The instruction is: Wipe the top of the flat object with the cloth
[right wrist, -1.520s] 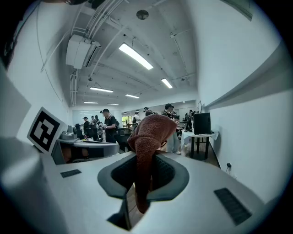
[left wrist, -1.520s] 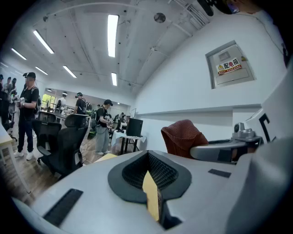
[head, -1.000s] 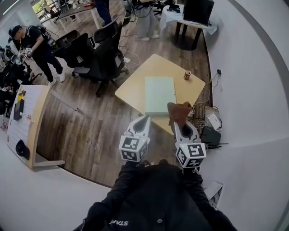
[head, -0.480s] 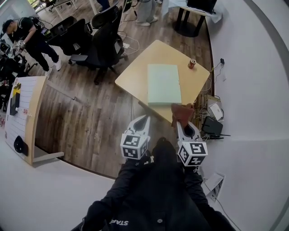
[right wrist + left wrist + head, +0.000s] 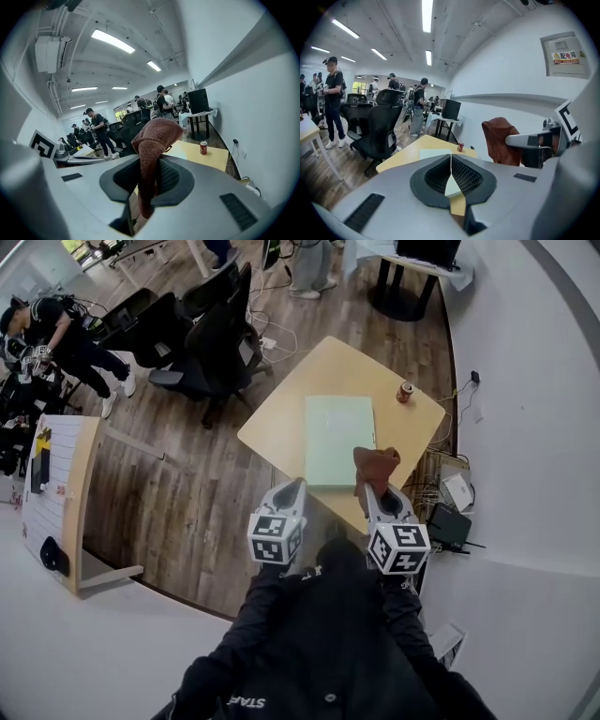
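A pale green flat object (image 5: pixel 337 439) lies on the light wooden table (image 5: pixel 281 423). My right gripper (image 5: pixel 377 489) is shut on a brown cloth (image 5: pixel 374 468), which bunches above its jaws over the table's near edge. In the right gripper view the brown cloth (image 5: pixel 152 154) hangs down between the shut jaws. My left gripper (image 5: pixel 292 488) is shut with nothing in it, held just short of the table's near edge. In the left gripper view the flat object (image 5: pixel 436 153) and table (image 5: pixel 401 157) show ahead, and the cloth (image 5: pixel 500 140) is at the right.
A red can (image 5: pixel 405 391) stands on the table's far right corner. Black office chairs (image 5: pixel 202 334) crowd the table's left side. Cables and boxes (image 5: pixel 448 507) lie by the white wall at the right. A person (image 5: pixel 56 329) stands far left.
The table and flat object have drawn slightly closer to both grippers. The cloth now reaches over the table's near edge beside the flat object.
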Demonstrator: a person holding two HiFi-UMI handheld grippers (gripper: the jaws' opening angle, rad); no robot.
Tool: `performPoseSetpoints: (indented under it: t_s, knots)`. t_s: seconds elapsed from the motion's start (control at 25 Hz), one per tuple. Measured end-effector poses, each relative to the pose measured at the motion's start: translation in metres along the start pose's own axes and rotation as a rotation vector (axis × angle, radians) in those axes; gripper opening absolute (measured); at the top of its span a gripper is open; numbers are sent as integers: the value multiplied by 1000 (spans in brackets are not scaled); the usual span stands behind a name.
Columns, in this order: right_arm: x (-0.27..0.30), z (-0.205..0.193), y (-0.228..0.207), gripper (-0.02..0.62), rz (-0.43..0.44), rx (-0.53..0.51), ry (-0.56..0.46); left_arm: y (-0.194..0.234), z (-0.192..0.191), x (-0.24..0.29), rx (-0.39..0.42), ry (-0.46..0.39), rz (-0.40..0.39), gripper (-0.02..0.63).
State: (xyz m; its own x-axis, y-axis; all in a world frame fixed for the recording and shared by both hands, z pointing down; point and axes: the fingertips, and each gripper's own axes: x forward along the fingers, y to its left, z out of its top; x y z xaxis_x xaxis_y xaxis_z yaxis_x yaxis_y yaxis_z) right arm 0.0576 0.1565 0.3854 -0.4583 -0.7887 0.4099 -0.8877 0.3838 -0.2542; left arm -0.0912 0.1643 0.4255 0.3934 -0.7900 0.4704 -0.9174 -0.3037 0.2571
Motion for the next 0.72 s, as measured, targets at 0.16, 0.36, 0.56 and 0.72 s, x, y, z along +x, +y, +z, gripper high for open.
performPoseSetpoints:
  t_s: [0.16,0.36,0.56,0.72]
  knots:
    - [33,16,-32,81,17,16,17,9,11,47,-15,40,22,34]
    - [77,19,-71,83,46,85,63,22,8,106,-54,101,46,34]
    - [113,2,-96,83,54,138,129,53,-13,146,-78,173,99,35]
    - [141,-17,-108,84,52,174,194,76,-29,178,-104,226,96,35]
